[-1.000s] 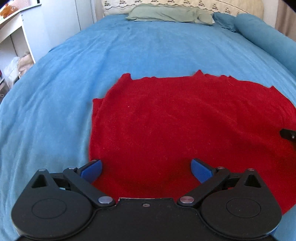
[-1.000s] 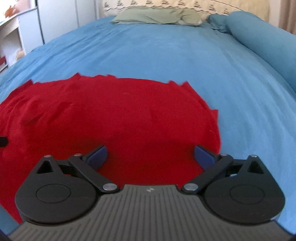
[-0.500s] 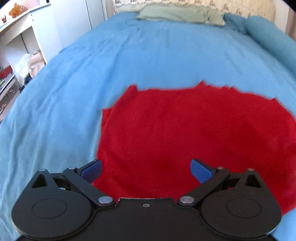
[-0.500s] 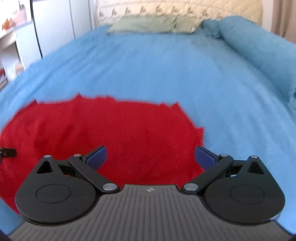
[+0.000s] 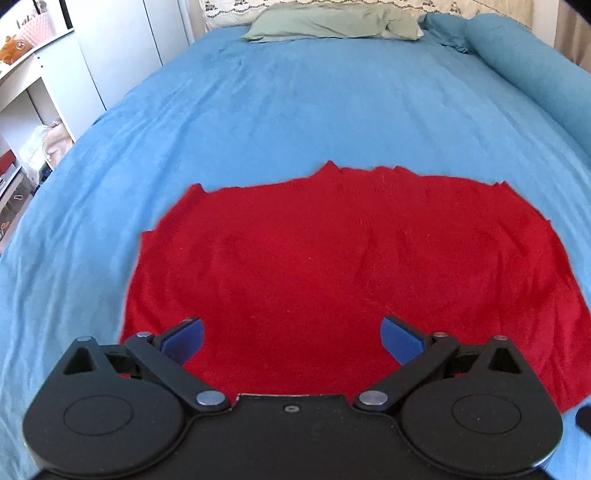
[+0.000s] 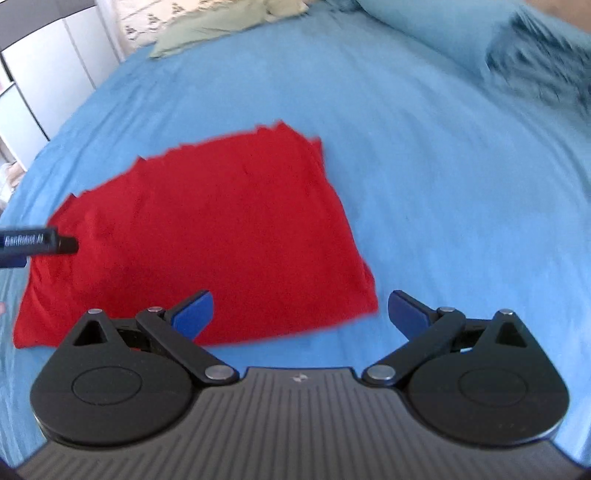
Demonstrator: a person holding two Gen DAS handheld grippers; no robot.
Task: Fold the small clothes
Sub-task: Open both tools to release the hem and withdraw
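A red knitted garment (image 5: 332,266) lies folded flat on the blue bedspread (image 5: 295,110). It also shows in the right wrist view (image 6: 207,229). My left gripper (image 5: 291,341) is open and empty, held above the garment's near edge. My right gripper (image 6: 301,312) is open and empty, held above the garment's near right corner and the bedspread (image 6: 443,184) beside it. The tip of the left gripper (image 6: 37,242) shows at the left edge of the right wrist view, over the garment's left side.
A green pillow (image 5: 332,20) lies at the head of the bed. A blue bolster (image 5: 532,62) runs along the bed's right side. White shelves and cupboards (image 5: 44,81) stand to the left of the bed.
Both grippers have pulled back and up from the garment, so more of it shows. The right gripper has swung to the right, past the garment's right edge. Both stayed open.
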